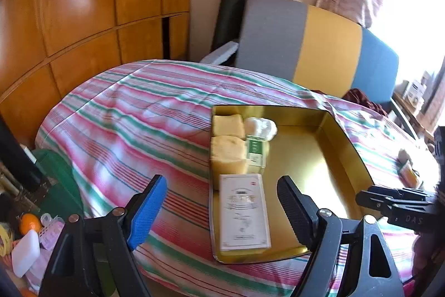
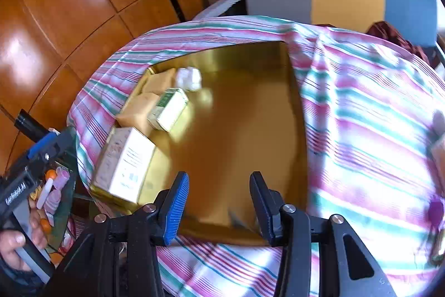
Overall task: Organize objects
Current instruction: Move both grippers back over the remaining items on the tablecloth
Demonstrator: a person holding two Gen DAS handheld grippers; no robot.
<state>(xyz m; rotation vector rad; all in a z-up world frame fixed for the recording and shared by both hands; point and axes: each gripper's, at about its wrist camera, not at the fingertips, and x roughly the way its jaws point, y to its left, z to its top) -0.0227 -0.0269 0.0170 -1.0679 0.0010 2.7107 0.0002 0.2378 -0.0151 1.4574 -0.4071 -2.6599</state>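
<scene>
The left gripper (image 1: 222, 210) is held with its jaws spread wide and empty, one finger faced with blue ribbed rubber, the other with black. The right gripper (image 2: 218, 206) is likewise seen parted wide, holding nothing, above the near rim of a shallow gold metal tray (image 2: 244, 130) laid on a pink, green and white striped cloth (image 1: 133, 107). Five items are counted along the tray's 9 o'clock wall: one flat white printed box (image 1: 244, 213) nearest, one small green-and-white carton (image 1: 256, 151), two pale yellow blocks (image 1: 228, 153), and one crumpled white wad (image 1: 260, 127) farthest. The tray's floor from centre to 3 o'clock is left bare. At 12 o'clock, beyond the cloth's edge, a grey, yellow and blue panel (image 1: 328, 46) is seen.
</scene>
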